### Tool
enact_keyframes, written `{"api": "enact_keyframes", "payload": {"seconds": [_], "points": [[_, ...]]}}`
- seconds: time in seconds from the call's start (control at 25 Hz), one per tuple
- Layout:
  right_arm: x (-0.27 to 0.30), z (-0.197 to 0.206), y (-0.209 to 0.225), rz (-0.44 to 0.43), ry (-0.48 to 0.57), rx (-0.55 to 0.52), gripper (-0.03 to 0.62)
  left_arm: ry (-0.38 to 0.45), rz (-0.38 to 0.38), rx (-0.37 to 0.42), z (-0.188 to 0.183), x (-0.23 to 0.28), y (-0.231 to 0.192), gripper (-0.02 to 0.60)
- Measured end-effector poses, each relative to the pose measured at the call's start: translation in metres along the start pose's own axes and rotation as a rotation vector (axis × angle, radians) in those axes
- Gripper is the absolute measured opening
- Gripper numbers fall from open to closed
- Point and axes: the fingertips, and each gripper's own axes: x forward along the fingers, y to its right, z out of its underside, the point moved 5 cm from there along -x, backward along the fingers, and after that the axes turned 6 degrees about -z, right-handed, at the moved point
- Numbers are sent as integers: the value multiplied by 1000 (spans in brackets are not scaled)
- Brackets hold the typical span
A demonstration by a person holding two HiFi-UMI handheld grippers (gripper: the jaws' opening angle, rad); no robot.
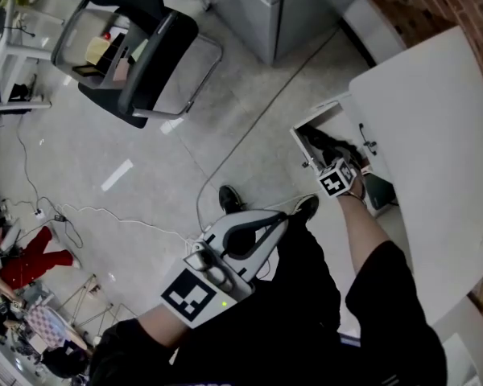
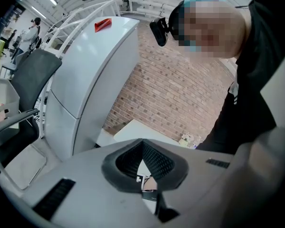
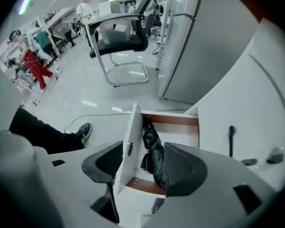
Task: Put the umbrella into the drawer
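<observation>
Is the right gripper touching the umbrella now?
Cannot tell. The right gripper view shows the right gripper open, and the umbrella in the drawer passes behind one jaw, hiding any gap.

The umbrella (image 3: 153, 144) is partly hidden behind the right claw (image 3: 142, 153).

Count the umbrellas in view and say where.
1: a black folded umbrella lies in the open drawer. More could be hidden deeper in the drawer.
</observation>
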Motion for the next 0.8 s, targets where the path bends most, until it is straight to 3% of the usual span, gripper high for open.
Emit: {"api": "enact_keyframes", "payload": {"seconds": [0.4,0.8], "points": [[-163,-25,-45,-45,206,168,278,73,37,25,-58,-42,45,-3],[-326,-51,-63,-117,535,379,183,99,105,77,-98,-61,80,-3]]}}
